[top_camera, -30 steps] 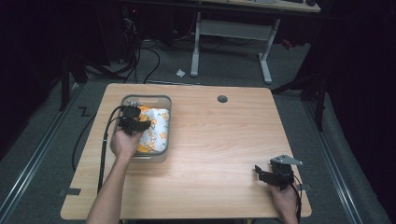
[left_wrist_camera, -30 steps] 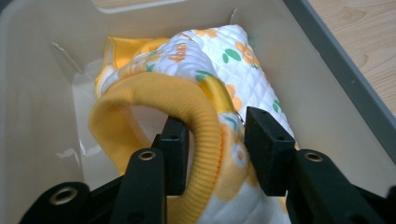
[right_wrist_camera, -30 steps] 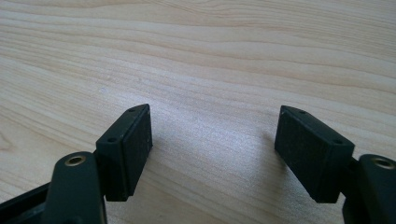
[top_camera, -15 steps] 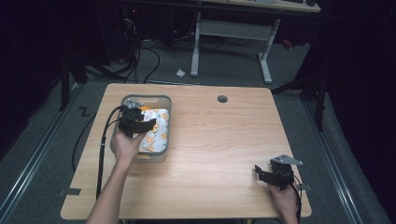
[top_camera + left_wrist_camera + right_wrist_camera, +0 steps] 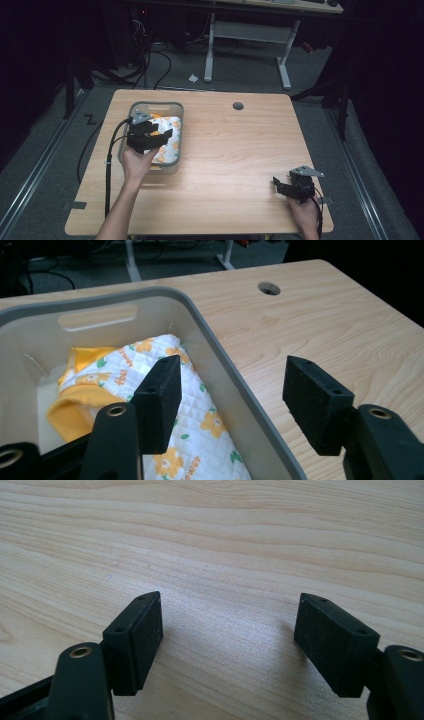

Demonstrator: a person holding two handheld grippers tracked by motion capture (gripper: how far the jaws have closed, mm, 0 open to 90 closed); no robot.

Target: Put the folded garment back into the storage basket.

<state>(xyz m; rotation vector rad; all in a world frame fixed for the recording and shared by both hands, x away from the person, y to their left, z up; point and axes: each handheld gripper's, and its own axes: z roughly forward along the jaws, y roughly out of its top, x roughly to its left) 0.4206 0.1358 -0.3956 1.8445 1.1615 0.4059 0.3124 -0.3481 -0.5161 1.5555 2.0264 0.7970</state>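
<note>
A wooden table (image 5: 225, 165) is standing on grey carpet in a dark room. The left gripper (image 5: 230, 390) is hovering wide open and empty over the grey bin (image 5: 176, 135) holding a flowered cloth (image 5: 200, 425). Well right of the bin, the right gripper (image 5: 227, 640) is resting wide open, empty.

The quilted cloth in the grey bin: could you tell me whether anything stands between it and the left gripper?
The bin's near side wall partly does: the left gripper straddles that rim, open, one jaw above the quilted cloth and the other over the table.
</note>
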